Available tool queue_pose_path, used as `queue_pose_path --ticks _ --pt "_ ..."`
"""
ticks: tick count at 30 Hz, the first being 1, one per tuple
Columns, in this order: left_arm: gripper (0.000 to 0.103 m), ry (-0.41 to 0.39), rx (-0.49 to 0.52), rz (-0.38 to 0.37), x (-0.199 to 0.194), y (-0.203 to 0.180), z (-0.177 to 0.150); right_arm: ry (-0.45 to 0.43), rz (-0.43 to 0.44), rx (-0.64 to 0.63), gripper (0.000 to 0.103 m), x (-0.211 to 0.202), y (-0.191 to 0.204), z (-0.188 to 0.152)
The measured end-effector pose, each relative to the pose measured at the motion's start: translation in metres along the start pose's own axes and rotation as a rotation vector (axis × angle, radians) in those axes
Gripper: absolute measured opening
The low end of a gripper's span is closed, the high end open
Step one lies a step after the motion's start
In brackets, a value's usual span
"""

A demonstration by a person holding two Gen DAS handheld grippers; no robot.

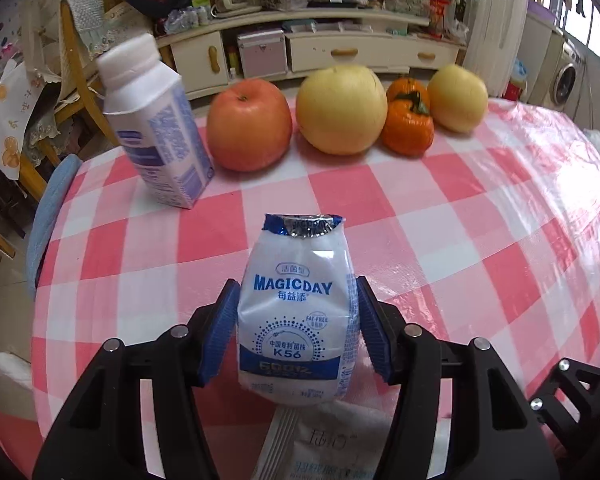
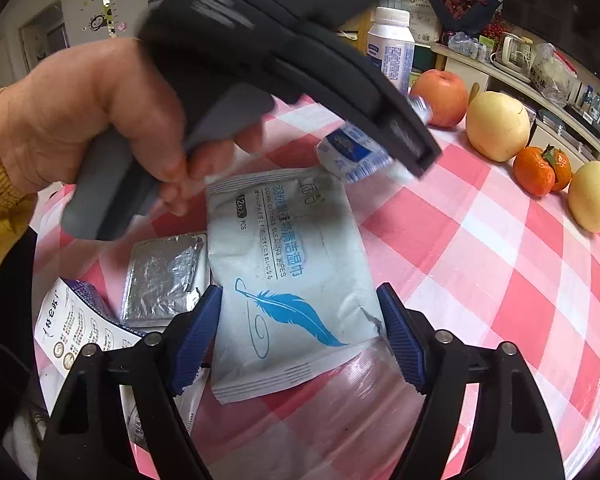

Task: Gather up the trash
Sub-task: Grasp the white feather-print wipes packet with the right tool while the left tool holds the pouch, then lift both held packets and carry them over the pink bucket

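My left gripper (image 1: 296, 332) is shut on a small white and blue MAGICDAY drink bottle (image 1: 298, 316) with a torn foil lid, held above the checked table. The bottle also shows in the right wrist view (image 2: 356, 154), under the left gripper's black body. My right gripper (image 2: 300, 340) is open, its blue pads either side of a grey wet-wipes packet (image 2: 288, 276) lying flat on the table. The packet also shows below the bottle in the left wrist view (image 1: 332, 448). A silver foil wrapper (image 2: 162, 280) and a printed white wrapper (image 2: 80, 332) lie left of it.
A white milk bottle (image 1: 156, 128) stands at the far left of the pink checked tablecloth (image 1: 460, 240). An apple (image 1: 250, 124), two pears (image 1: 340, 110) and tangerines (image 1: 408, 120) line the far edge. A chair and a cluttered cabinet stand beyond.
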State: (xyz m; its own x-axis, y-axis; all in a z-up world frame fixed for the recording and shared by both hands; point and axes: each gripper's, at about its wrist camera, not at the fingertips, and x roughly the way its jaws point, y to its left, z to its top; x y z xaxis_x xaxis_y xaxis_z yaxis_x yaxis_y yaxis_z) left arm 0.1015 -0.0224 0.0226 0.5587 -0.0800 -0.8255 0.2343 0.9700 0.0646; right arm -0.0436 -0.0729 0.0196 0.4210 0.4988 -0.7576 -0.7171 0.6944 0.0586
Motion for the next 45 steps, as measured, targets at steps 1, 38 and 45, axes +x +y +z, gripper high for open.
queue_pose_path --ticks 1,38,45 --pt "0.059 -0.008 -0.002 0.003 -0.005 0.003 -0.001 -0.003 -0.003 0.001 0.076 -0.001 0.000 -0.001" --pt "0.059 -0.174 -0.286 -0.064 -0.094 0.103 -0.123 0.015 -0.213 0.078 0.072 -0.011 0.004 -0.007" --pt "0.059 -0.240 -0.319 -0.033 -0.116 0.117 -0.124 -0.036 -0.302 0.102 0.072 -0.029 0.017 0.005"
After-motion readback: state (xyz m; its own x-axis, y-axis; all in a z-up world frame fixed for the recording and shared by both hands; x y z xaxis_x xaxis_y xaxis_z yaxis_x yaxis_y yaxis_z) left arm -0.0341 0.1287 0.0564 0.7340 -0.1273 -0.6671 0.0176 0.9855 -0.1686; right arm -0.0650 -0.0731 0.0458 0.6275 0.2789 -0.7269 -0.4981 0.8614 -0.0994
